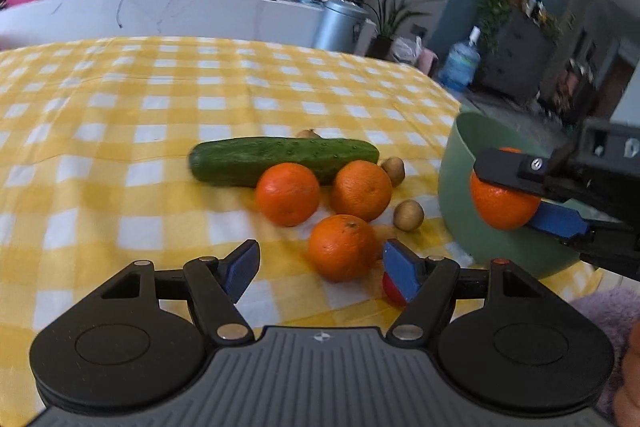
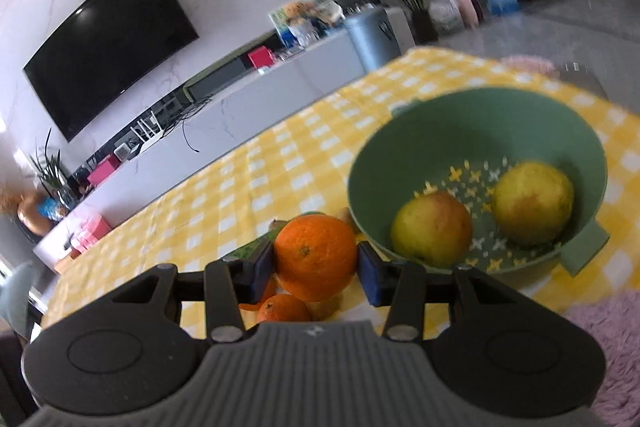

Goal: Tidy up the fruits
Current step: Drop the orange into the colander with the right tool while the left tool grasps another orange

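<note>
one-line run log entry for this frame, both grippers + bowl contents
left gripper: open, empty, near loose orange | right gripper: shut on held orange, beside green bowl | bowl: two pears

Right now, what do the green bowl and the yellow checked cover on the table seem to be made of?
The round green bowl looks like matte moulded plastic: even colour, star-shaped drain holes, moulded handles. The yellow-and-white checked table cover seems woven cloth, since it shows soft creases and no shine.
</note>
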Available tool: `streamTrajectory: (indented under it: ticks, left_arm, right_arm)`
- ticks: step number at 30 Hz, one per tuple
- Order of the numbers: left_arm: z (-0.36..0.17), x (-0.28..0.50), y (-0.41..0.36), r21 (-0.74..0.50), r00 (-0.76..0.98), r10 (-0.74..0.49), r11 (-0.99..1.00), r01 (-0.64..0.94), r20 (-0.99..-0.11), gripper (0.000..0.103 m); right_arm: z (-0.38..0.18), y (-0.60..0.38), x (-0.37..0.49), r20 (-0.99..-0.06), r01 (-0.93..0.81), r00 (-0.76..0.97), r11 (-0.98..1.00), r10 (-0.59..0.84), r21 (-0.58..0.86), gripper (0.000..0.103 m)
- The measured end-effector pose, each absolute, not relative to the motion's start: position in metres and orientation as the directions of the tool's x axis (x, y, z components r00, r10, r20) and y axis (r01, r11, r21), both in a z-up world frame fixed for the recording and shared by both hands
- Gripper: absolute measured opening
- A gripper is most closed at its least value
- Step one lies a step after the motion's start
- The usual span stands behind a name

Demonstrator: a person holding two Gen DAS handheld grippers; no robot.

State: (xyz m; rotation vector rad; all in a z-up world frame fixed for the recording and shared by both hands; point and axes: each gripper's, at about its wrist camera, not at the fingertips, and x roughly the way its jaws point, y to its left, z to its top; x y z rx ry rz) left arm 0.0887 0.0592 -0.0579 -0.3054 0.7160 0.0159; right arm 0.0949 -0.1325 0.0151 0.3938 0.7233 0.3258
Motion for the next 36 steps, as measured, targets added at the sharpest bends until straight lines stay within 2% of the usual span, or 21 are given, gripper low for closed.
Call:
streamTrajectory:
  ticks: [3,7,11,17,19,27,36]
  left_arm:
    - [-0.064,0.101,0.055,-0.269,0.736,-0.100,0.956,-0.115,-0.669,0.083]
    - [-0.070,0.106,0.051,-0.246,0.733,-0.079,0.961,-0.123,-0.675,0.083]
    - [-0.072,0.108,0.045,-0.202,0.738,-0.067,0.975,-0.095,-0.672,0.082]
    - [-0.072,0.107,0.043,-0.210,0.741,-0.085,0.975,-0.077,-0.666,0.063]
    - [-0.071,0.106,0.045,-0.228,0.738,-0.110,0.972,-0.061,-0.666,0.051]
    - [-0.061,0.099,0.039,-0.189,0.726,-0.056,0.976,-0.104,-0.686,0.050]
    - [-0.025,0.081,0.040,-0.237,0.781,-0.081,0.968,-0.088,-0.619,0.050]
  right_arm:
    - [0.014,-0.140,0.099,-0.556,-0.134,0.704,0.851,0.443,0.508,0.043]
    - [0.023,-0.142,0.094,-0.504,-0.155,0.751,0.856,0.427,0.494,0.043]
    - [0.020,-0.144,0.096,-0.513,-0.148,0.747,0.859,0.422,0.490,0.043]
    - [0.017,-0.145,0.099,-0.531,-0.127,0.748,0.872,0.398,0.473,0.043]
    - [0.018,-0.145,0.098,-0.530,-0.129,0.747,0.870,0.401,0.476,0.043]
    - [0.020,-0.147,0.096,-0.511,-0.137,0.753,0.859,0.414,0.493,0.043]
    - [0.025,-0.167,0.100,-0.484,-0.110,0.773,0.838,0.410,0.535,0.043]
